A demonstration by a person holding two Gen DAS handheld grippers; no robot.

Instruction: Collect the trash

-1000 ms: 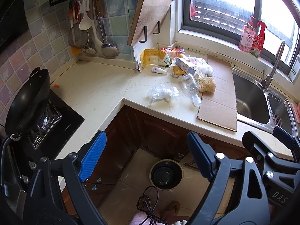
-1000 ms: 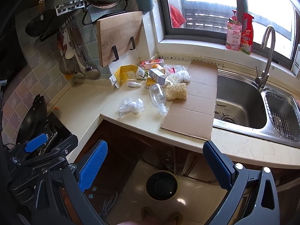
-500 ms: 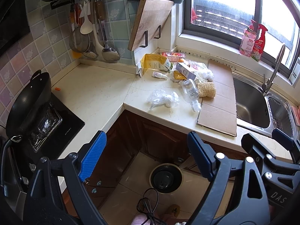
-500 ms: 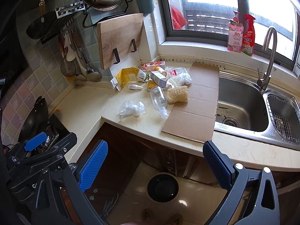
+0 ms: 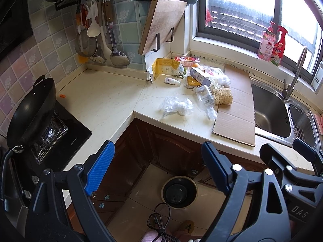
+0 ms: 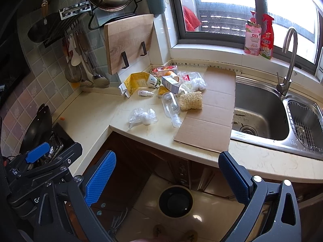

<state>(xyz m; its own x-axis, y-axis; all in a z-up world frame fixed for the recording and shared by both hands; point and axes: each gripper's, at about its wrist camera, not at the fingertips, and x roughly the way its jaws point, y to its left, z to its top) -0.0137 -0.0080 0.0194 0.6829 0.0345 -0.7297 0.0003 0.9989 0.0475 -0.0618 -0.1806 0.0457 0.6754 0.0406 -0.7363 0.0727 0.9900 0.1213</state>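
Here, room: a corner kitchen seen from above, tiled wall at the left, bright window at the back.
Countertop [image 6: 94,119]: pale stone, L-shaped, over dark wooden cabinets.
Trash [image 6: 173,84]: clustered in the counter corner under the wall-hung cutting board [image 6: 129,40]; a yellow carton [image 5: 164,69], a small white bottle [image 5: 171,81], a clear plastic bottle [image 6: 171,105] on its side, a crumpled plastic bag [image 6: 143,117] nearest the counter edge.
Cardboard sheet [image 6: 214,111]: flat on the counter, between the trash and the sink [image 6: 260,115]; a dry noodle block [image 6: 190,100] lies on its left edge.
Stove side: black wok [image 5: 32,109] on the burner, utensils hung above.
Floor: tiled, with a round dark bin [image 6: 175,201] standing below the counter.
Left gripper [image 5: 155,167]: released, jaws wide, empty, above the floor.
Right gripper [image 6: 167,177]: likewise spread and empty, over the bin.
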